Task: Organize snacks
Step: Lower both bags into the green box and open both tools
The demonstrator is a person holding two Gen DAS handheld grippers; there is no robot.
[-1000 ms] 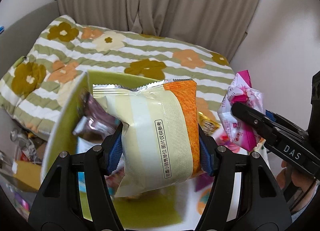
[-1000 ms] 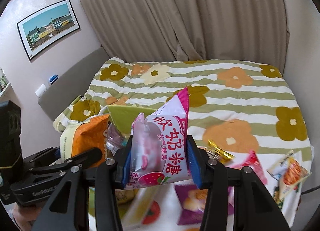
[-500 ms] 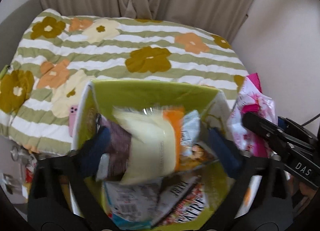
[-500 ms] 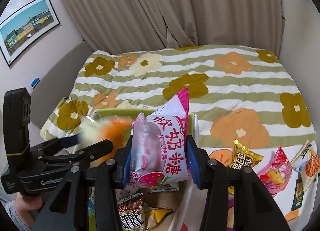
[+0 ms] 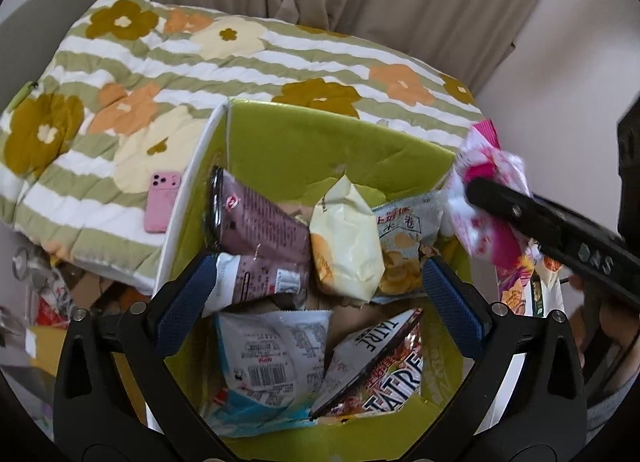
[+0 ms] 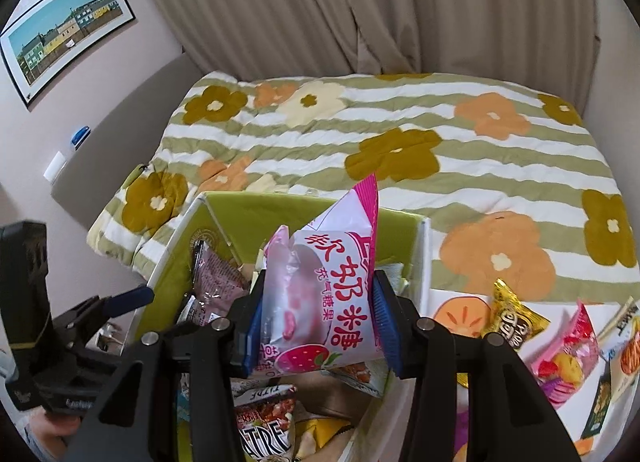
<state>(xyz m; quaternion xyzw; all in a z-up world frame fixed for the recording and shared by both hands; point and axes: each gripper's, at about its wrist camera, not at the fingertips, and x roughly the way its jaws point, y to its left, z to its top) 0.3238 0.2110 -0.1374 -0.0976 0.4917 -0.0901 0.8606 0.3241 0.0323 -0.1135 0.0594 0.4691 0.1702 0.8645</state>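
Observation:
A green-lined box (image 5: pixel 304 141) (image 6: pixel 240 217) stands on the bed with several snack packs inside. The cream and orange snack bag (image 5: pixel 346 242) lies loose in it, beside a purple pack (image 5: pixel 260 229). My left gripper (image 5: pixel 316 294) hangs over the box, jaws wide open and empty. My right gripper (image 6: pixel 320 326) is shut on a pink and white strawberry candy bag (image 6: pixel 332 302) above the box's right side. That bag (image 5: pixel 484 197) also shows at the right of the left wrist view.
A pink phone (image 5: pixel 162 201) lies on the flowered quilt (image 6: pixel 400 149) left of the box. Loose snack packs (image 6: pixel 516 322) lie on the bed to the right of the box. Curtains and walls close in behind the bed.
My left gripper opened and let the cream and orange bag drop into the box. Both grippers moved forward and down over the box. The right one kept hold of the pink bag.

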